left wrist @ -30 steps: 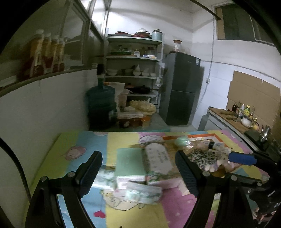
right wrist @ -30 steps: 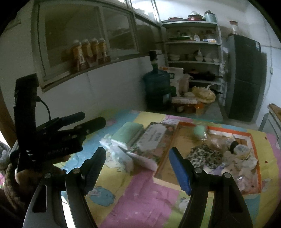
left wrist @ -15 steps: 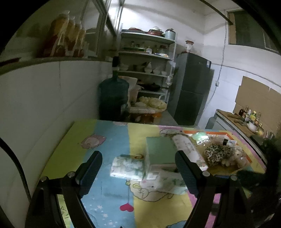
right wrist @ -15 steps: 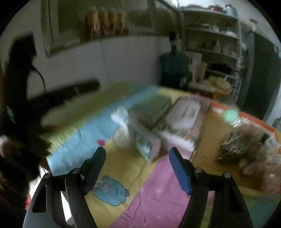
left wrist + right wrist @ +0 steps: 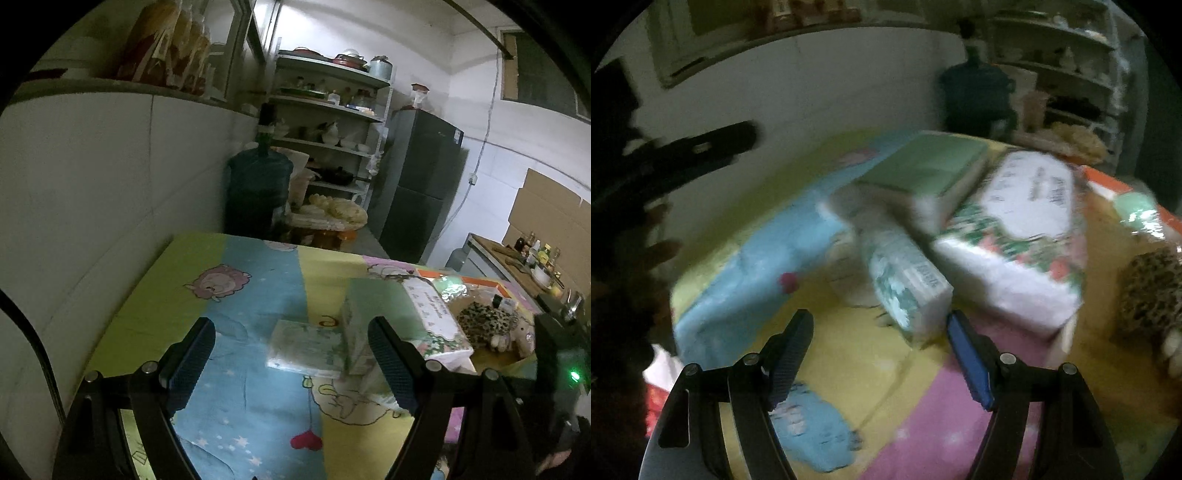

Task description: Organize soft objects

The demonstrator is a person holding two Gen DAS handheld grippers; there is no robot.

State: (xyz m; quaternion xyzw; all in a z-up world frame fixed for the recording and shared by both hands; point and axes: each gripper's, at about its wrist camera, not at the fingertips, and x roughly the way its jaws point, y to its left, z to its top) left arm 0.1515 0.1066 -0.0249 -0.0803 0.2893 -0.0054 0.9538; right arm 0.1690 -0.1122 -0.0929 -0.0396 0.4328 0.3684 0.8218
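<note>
Tissue packs lie on the cartoon-print tablecloth (image 5: 236,295). A small patterned pack (image 5: 306,349) (image 5: 908,280) lies flat. A green-topped pack (image 5: 373,314) (image 5: 931,170) and a large floral pack (image 5: 436,317) (image 5: 1023,229) sit beside it. A leopard-print soft toy (image 5: 484,321) (image 5: 1152,291) lies in the orange-rimmed tray (image 5: 480,282). My left gripper (image 5: 291,365) is open and empty, just short of the small pack. My right gripper (image 5: 879,354) is open and empty, close in front of the small pack's end.
A white wall (image 5: 110,206) runs along the table's left side. A blue water jug (image 5: 258,192), shelves (image 5: 325,122) and a dark fridge (image 5: 421,184) stand beyond the far edge. The left gripper and hand show at the left in the right wrist view (image 5: 683,155).
The left gripper has swung left and back, so the packs now sit to its right. The right gripper has moved in low toward the small patterned pack; its view is blurred.
</note>
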